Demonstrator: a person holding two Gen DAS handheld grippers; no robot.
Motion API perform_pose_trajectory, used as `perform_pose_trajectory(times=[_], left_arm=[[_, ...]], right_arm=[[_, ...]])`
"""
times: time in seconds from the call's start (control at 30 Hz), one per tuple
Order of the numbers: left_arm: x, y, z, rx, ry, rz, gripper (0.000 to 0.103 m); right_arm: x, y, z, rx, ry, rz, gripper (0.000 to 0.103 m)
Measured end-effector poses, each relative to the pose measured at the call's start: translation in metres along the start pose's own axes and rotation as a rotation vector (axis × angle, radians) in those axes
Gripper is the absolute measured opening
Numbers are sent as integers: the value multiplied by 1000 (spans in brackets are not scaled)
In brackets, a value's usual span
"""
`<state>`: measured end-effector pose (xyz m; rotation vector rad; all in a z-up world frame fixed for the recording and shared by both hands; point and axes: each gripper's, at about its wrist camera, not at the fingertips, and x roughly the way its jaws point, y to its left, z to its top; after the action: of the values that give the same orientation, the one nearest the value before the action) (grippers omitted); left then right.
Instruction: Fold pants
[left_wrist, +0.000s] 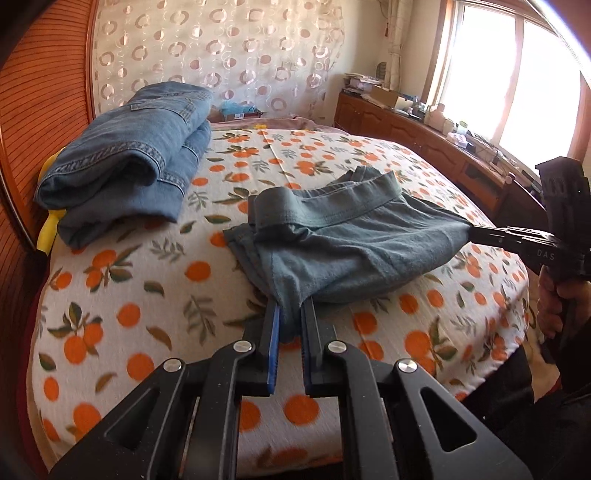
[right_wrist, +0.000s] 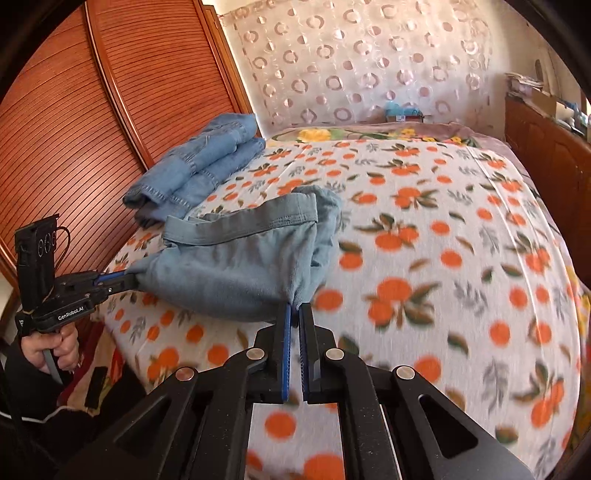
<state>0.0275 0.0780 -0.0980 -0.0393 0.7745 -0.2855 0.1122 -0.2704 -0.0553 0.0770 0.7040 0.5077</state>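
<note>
Bedroom setting: a bed (left_wrist: 147, 295) covered by a white blanket printed with oranges and green leaves fills most of both views. Behind it hangs a pale curtain (left_wrist: 221, 48) patterned with rings, and a slatted reddish wooden panel (right_wrist: 74, 129) stands along the left side. A low wooden cabinet (left_wrist: 424, 136) loaded with small items runs along the right side beneath a bright window (left_wrist: 517, 81). A stack of folded blue jeans (left_wrist: 129, 162) lies at the far left of the bed, close to the wooden panel, with a yellow item partly showing under it. The grey-green pants (left_wrist: 351, 243), the item being folded, lie bunched near the near edge of the bed, well apart from the jeans; the waistband faces the far side and stands partly raised, and the fabric is stretched between the two tools. The left tool (left_wrist: 291, 317) has its jaws drawn almost together on the near left corner of the pants, with a fold of fabric pinched between the blue pads. The right tool (right_wrist: 295, 308) has its jaws closed tight on the near right corner of the pants, with fabric gripped at the tips. In the left wrist view, the right tool enters from the right edge, held by a hand (left_wrist: 557, 295). In the right wrist view, the left tool enters from the left edge, held by a hand (right_wrist: 51, 350) around its handle.
</note>
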Motion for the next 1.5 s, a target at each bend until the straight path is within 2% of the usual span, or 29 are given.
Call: perform_pose_trajectory(times=[0.13,0.27,0.37,0.43,0.5,0.63,0.77,0.9,0.93,0.97,1.03,1.5], left_arm=[[-6,-10,-10,1,15,-12,11],[-8,-17,-13,19,30,-1,11],[-10,-18,-10,28,41,17,17],[-12,-18,-10,33,44,32,22],[-13,-16,-7,29,41,38,29],[-15,-11,-2,11,17,41,49],[-13,-9,2,7,24,47,50],[-12,-10,6,27,29,57,50],[-11,-10,7,30,31,60,55],[-10,-10,8,31,33,67,69],[-8,-9,11,26,24,71,79],[28,11,40,14,22,92,77]], right_arm=[[-15,2,-14,-10,13,-18,4],[-29,7,-13,-26,1,-25,4],[-37,10,-9,-42,-19,-91,5],[-42,10,-6,-47,-19,-104,10],[-45,9,-3,-47,-32,-114,19],[-41,8,4,-33,-46,-104,28],[-23,13,10,-72,-55,-126,38],[-4,13,17,-91,-52,-118,41],[1,13,20,-96,-53,-116,41],[6,13,23,-102,-53,-117,41],[17,13,28,-120,-53,-118,41],[81,17,47,-154,-16,-83,41]])
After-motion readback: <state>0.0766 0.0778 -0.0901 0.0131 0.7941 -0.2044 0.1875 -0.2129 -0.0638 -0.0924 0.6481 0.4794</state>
